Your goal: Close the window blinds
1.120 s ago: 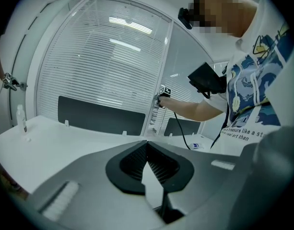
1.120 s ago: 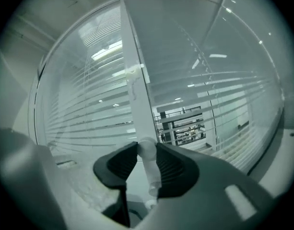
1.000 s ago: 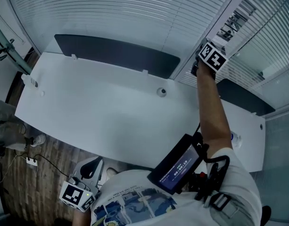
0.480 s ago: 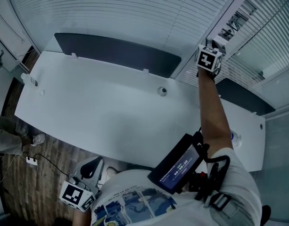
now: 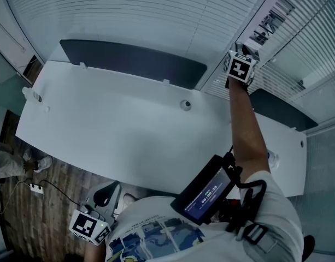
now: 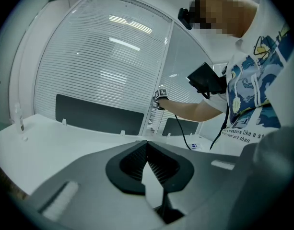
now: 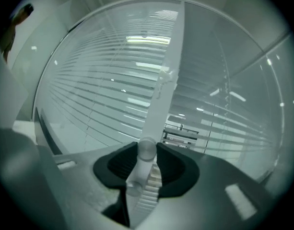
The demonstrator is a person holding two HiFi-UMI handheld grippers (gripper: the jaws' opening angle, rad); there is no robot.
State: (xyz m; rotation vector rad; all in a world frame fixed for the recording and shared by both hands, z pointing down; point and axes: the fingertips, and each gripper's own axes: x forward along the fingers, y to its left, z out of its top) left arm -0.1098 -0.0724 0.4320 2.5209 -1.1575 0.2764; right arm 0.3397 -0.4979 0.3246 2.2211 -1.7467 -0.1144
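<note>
The slatted window blinds (image 5: 129, 10) hang behind the desk, with a second set (image 5: 306, 37) to the right of the white window post (image 5: 260, 21). My right gripper (image 5: 242, 53) is raised at that post at arm's length. In the right gripper view its pads press from both sides on the pale tilt wand (image 7: 146, 150), which hangs in front of the post (image 7: 168, 56); the right gripper (image 7: 147, 153) is shut on it. The slats (image 7: 99, 95) stand partly open. My left gripper (image 5: 90, 225) hangs low by my hip, and its jaws (image 6: 147, 145) meet with nothing between them.
A long white desk (image 5: 112, 130) runs under the window, with dark divider panels (image 5: 134, 61) (image 5: 276, 111) along its back edge and a round cable grommet (image 5: 185, 105). A power strip (image 5: 34, 187) lies on the wooden floor. Another person's leg and shoe (image 5: 14, 160) show at the left.
My right gripper has shifted slightly up along the window post and turned a little, still on the wand. The person at the left has moved downward in view. The left gripper has stayed put.
</note>
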